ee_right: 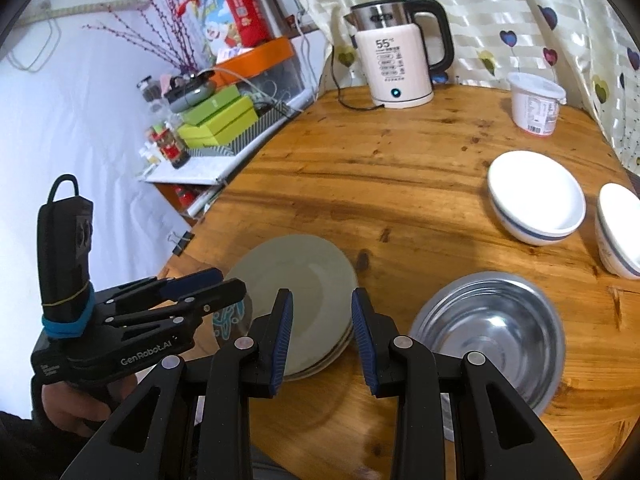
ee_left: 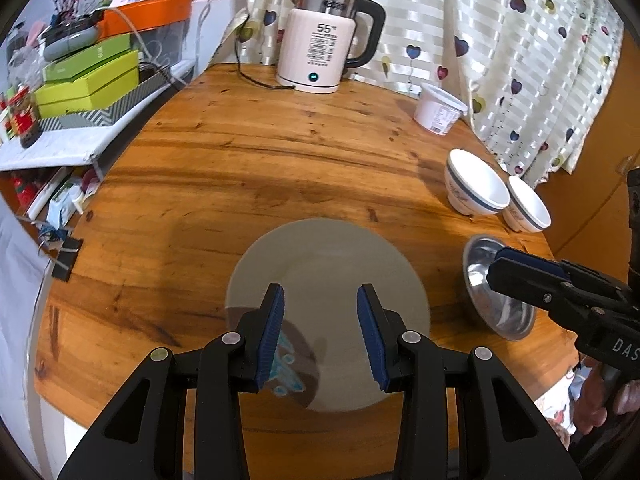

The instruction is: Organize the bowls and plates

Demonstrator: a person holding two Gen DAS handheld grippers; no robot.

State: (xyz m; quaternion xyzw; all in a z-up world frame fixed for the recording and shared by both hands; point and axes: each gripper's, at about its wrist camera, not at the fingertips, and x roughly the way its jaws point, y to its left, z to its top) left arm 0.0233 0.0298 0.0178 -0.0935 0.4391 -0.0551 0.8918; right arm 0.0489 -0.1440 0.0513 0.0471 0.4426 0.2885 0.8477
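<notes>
Left gripper [ee_left: 320, 332]: jaws spread, empty, above the stacked plates [ee_left: 332, 280]. Right gripper [ee_right: 322, 336]: jaws spread, empty; plates just left of it, steel bowl [ee_right: 492, 332] just right. Two white bowls [ee_right: 536, 196] lie beyond the steel one, well apart from both grippers.

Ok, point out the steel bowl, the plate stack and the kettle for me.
steel bowl [ee_right: 492, 328]: right wrist view, inner floor.
plate stack [ee_right: 304, 280]: right wrist view, top plate's face.
kettle [ee_left: 316, 52]: left wrist view, pink body front.
</notes>
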